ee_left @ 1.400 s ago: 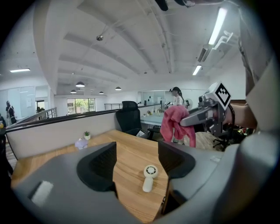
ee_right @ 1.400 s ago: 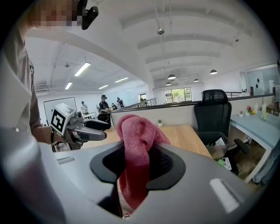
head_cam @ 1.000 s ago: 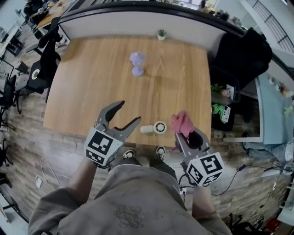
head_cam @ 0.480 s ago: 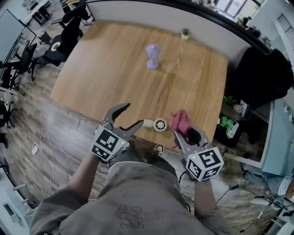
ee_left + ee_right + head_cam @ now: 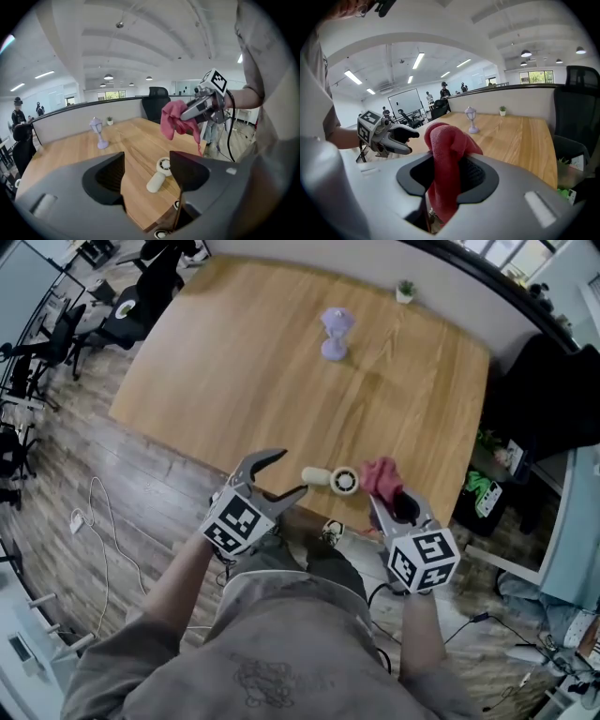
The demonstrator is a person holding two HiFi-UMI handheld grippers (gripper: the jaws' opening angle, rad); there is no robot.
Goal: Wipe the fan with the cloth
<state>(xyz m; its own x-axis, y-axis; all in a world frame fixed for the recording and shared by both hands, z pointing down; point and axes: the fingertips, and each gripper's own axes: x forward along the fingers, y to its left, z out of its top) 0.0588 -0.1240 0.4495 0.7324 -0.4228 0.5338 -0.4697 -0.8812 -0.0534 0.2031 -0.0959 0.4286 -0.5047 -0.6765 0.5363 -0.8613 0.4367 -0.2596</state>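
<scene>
1. The person stands at the near edge of a wooden counter (image 5: 234, 362) with a gripper in each hand, both held up just off that edge.
2. The left gripper (image 5: 291, 474) has its jaws spread wide with nothing in them. In its own view the fan (image 5: 159, 174) shows through the gap, lying on the counter beyond the jaws, not touched.
3. The fan (image 5: 333, 479) is small and cream-coloured. It lies on its side close to the counter's near edge, between the two grippers, with its round head turned toward the right gripper and its handle toward the left one.
4. The right gripper (image 5: 396, 507) is clamped on the cloth (image 5: 380, 476), a red one. A bunched fold sticks up above the jaws and the rest hangs down through them.
5. The cloth is near the fan's head. Whether they touch, I cannot tell from the head view, but the left gripper view shows the cloth (image 5: 173, 119) up in the air, above the fan.
6. Farther back on the counter a little purple lamp (image 5: 336, 332) stands upright, well apart from the fan.
7. A tiny potted plant (image 5: 405, 289) sits at the far edge, by the grey partition.
</scene>
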